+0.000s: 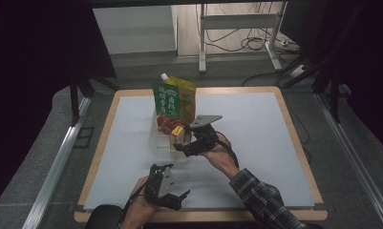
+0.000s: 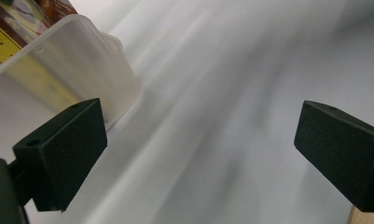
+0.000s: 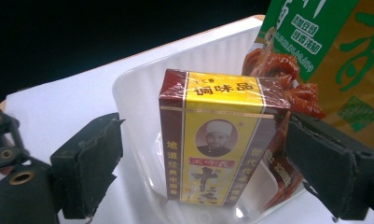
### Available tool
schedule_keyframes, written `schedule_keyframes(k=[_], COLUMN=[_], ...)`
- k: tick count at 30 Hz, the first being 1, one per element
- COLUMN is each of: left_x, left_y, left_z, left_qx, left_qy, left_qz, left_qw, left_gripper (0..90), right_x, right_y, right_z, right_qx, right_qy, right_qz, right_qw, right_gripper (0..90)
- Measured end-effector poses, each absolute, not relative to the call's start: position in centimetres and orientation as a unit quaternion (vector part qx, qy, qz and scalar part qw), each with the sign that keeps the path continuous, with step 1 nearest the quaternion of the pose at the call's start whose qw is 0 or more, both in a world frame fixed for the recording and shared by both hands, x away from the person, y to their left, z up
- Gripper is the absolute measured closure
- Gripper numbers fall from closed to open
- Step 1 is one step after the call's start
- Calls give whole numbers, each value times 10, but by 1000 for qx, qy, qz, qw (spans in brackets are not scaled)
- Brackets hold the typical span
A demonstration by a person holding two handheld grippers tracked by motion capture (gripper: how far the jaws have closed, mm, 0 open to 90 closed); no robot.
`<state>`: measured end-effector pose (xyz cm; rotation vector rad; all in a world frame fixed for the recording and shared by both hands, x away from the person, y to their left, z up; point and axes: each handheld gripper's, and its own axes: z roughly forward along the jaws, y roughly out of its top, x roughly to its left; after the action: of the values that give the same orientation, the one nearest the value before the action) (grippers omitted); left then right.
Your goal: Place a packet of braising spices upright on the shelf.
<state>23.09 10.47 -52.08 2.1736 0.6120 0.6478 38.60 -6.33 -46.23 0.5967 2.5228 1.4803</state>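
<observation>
Here the right gripper (image 3: 198, 158) hangs at the near right edge of a clear plastic tub (image 3: 142, 84), its jaws apart, one on either side of a maroon-and-yellow seasoning box (image 3: 212, 140) with a gap at each pad, so nothing is clamped. The box stands upright in the tub, long axis vertical, directly ahead of those jaws. Behind it sit a red snack packet (image 3: 287, 84) and a tall green-and-yellow spouted pouch (image 1: 175, 98), leaning toward the far side. The tub rests mid-table on the white mat (image 1: 256, 143). The left gripper (image 1: 167, 193) lies well nearer, at the mat's near edge, jaws wide and empty; the right is plainly closer to the box.
</observation>
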Motion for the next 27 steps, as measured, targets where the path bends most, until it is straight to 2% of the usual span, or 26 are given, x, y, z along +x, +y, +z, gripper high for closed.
schedule_keyframes(k=[27], left_x=[231], left_y=[104], left_z=[-521], left_qx=[852], left_qy=[241], left_qz=[254], left_qw=[389], left_gripper=[19], right_x=[383], right_y=[-89], right_z=[-456], right_qx=[194], right_qy=[854], right_qz=[476], right_qw=[83], right_gripper=[74])
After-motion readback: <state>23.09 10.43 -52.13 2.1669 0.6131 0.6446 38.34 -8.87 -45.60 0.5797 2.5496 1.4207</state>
